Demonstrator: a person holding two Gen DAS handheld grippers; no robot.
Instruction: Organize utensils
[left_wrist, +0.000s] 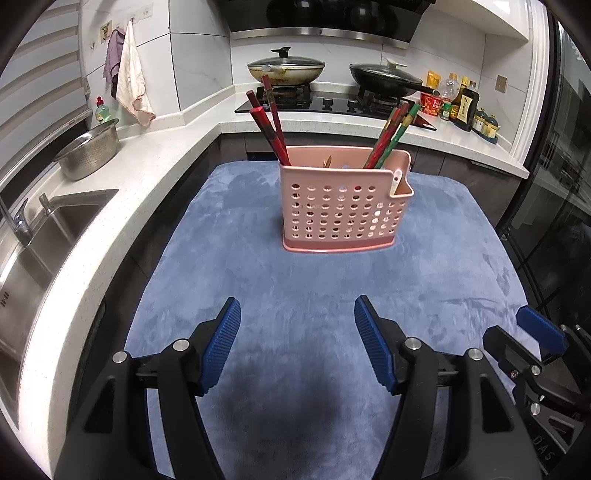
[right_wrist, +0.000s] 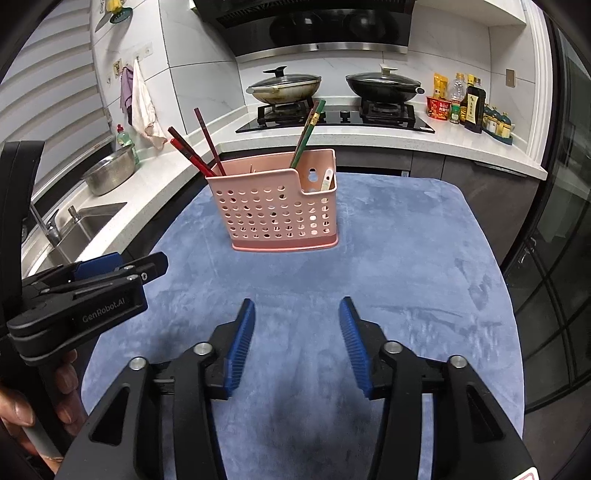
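A pink perforated utensil holder (left_wrist: 341, 210) stands upright on the blue cloth (left_wrist: 295, 280); it also shows in the right wrist view (right_wrist: 277, 210). Red chopsticks (left_wrist: 271, 125) lean in its left end and red and green chopsticks (left_wrist: 391, 136) in its right part; a pale spoon handle (right_wrist: 327, 179) sits in the low right compartment. My left gripper (left_wrist: 297, 321) is open and empty, short of the holder. My right gripper (right_wrist: 297, 321) is open and empty, also short of it. The right gripper shows at the left wrist view's right edge (left_wrist: 532, 343), the left one at the right wrist view's left (right_wrist: 110, 273).
A white counter (left_wrist: 122, 206) wraps the left and back, with a steel sink (left_wrist: 44, 236), a metal colander (left_wrist: 90, 149), two lidded pans (left_wrist: 286, 68) on a hob, and bottles (left_wrist: 465, 101) at the back right. A glass door (right_wrist: 554, 236) is to the right.
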